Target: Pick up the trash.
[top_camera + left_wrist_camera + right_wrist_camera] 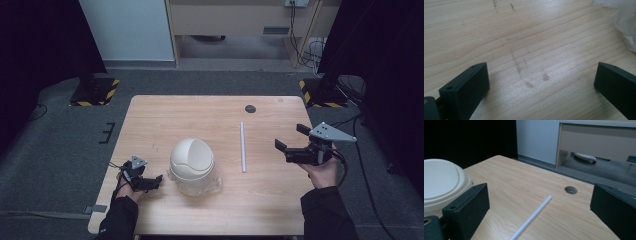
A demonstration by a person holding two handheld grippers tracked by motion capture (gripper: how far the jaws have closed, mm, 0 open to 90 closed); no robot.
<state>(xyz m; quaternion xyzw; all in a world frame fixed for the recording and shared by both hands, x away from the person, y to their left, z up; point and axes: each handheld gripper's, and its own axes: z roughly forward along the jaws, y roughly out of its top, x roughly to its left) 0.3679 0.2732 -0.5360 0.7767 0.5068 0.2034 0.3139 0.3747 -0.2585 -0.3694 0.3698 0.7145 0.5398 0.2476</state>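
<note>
Left gripper (159, 181) sits low by the tabletop's (210, 112) near-left edge, jaws spread wide and empty, just beside the clear plastic bag (212, 184) under a cream domed bin (192, 159). Mid-tabletop, right of the bin, lies a white straw (243, 146), pointing toward the far edge. Right gripper (291, 136) hovers at the right edge, jaws apart, empty, near the straw.

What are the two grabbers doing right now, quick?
Left gripper: open, holding nothing, low over the table beside the white domed bin.
Right gripper: open, holding nothing, near the white straw.
</note>
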